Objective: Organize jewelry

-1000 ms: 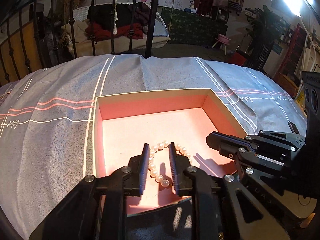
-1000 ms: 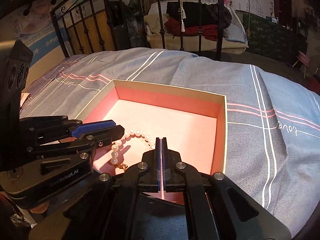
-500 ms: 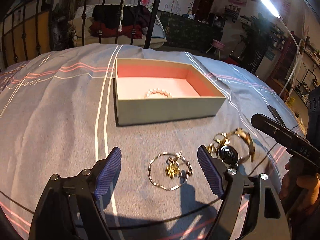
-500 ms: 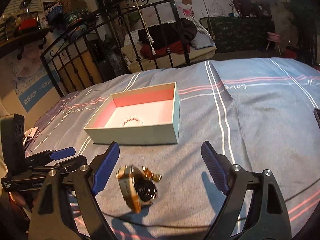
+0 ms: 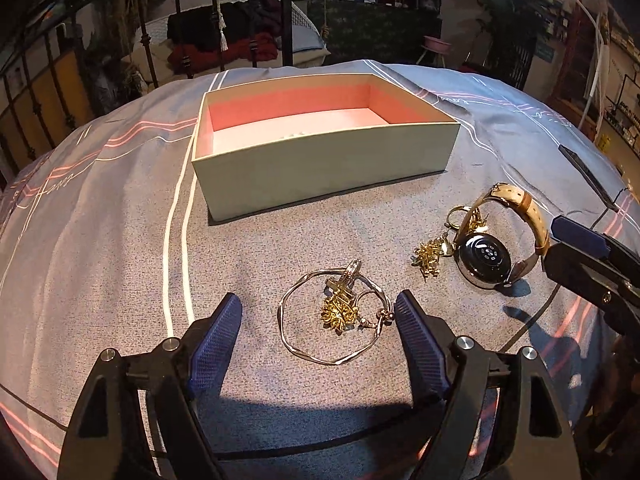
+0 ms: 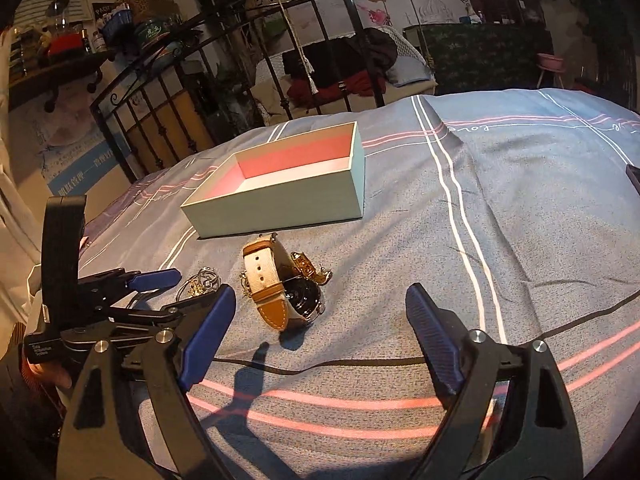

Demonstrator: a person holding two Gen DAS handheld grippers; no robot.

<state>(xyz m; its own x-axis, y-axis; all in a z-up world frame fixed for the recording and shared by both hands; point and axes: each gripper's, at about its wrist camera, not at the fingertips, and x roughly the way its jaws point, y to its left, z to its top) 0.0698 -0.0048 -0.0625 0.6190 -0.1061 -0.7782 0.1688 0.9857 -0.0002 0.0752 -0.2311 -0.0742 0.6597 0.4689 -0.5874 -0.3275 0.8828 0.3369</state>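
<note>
An open box (image 5: 328, 168) with a pink inside stands on the grey bedspread; it also shows in the right wrist view (image 6: 280, 204). A pearl bracelet (image 5: 296, 134) lies in it, barely visible over the wall. My left gripper (image 5: 318, 332) is open, its fingers on either side of a thin bangle (image 5: 332, 320) with a gold charm (image 5: 340, 308). A watch (image 5: 496, 240) with a tan strap lies to the right beside gold earrings (image 5: 430, 256). My right gripper (image 6: 320, 332) is open just short of the watch (image 6: 280, 288).
A dark flat phone-like object (image 5: 584, 176) lies at the right of the bedspread. A black iron bed frame (image 6: 240, 80) stands behind the bed, with a cushioned seat and clothes (image 5: 240, 40) beyond.
Both grippers have pulled back out of the box and opened wide. The pearl bracelet stays in the box. The left gripper now hangs low over the bangle, the right one over the watch.
</note>
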